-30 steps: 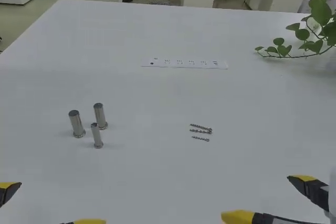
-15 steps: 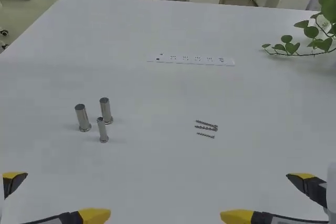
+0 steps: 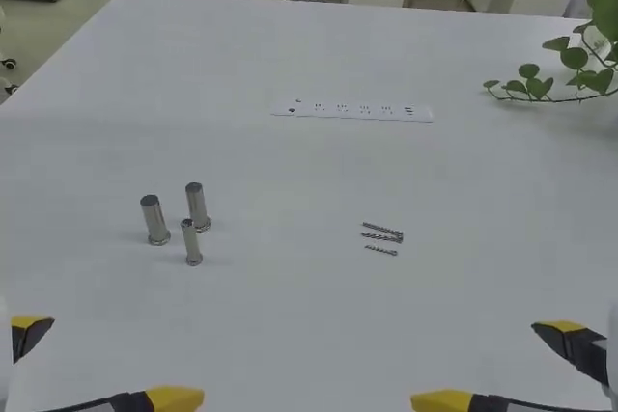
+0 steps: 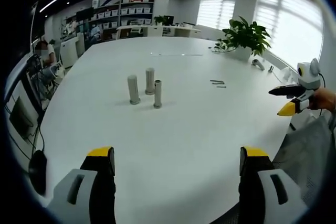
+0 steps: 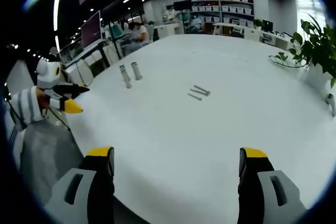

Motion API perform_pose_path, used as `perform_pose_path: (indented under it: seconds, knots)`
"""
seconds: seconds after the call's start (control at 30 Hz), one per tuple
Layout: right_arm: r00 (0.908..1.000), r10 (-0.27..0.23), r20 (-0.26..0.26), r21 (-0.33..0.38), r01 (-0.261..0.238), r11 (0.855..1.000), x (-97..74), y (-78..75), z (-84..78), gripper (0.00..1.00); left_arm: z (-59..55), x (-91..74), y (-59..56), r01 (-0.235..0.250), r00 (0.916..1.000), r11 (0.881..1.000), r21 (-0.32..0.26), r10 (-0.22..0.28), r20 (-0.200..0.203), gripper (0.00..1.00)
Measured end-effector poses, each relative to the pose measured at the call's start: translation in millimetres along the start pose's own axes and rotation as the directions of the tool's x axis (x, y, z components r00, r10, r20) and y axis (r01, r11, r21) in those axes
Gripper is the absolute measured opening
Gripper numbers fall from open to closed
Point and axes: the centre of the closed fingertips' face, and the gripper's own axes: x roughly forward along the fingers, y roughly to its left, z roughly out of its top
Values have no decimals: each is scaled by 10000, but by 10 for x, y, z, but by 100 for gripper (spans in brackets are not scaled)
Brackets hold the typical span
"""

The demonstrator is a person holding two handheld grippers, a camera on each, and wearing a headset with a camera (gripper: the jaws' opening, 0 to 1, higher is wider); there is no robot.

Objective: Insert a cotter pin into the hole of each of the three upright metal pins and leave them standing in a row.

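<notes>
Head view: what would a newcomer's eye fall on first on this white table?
Three upright metal pins stand clustered left of centre on the white table, and three small cotter pins lie loose to their right. At the bottom edge, the yellow-tipped left gripper and right gripper hang open, holding nothing.

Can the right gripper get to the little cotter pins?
Probably yes. The right gripper is open, and just bare table lies between it and the three cotter pins; the metal pins stand off to the side.
</notes>
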Motion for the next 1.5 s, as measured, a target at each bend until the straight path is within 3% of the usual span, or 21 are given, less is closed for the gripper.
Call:
perform_pose_path:
  seconds: [0.37,0.6,0.73,1.0,1.17,1.33,1.5]
  knots:
    - [9999,-147,-83,-59,147,9999,-5,-29,-9,100,34,53,10,241,9996,9997,4,-241,-133,99]
    - [9995,-260,-152,32,261,9997,-22,-48,-27,100,114,106,19,328,9995,9994,104,-328,-29,99]
    - [9990,-418,-166,-58,417,9991,-33,-70,-25,99,160,158,8,448,9990,9989,115,-448,-9,90]
    - [9991,-418,-94,86,419,9991,-20,-47,-7,99,254,308,-45,764,9970,9963,402,-768,68,90]
    - [9992,-371,-155,-37,370,9993,-6,-16,-33,96,306,412,-19,859,9963,9939,684,-859,-33,87]
    - [9990,-386,-233,-12,386,9993,-4,-17,-45,96,346,496,16,909,9958,9931,747,-903,-116,76]
    - [9989,-408,-241,101,410,9991,-3,-25,-54,96,358,592,22,1069,9941,9900,921,-1047,-282,74]
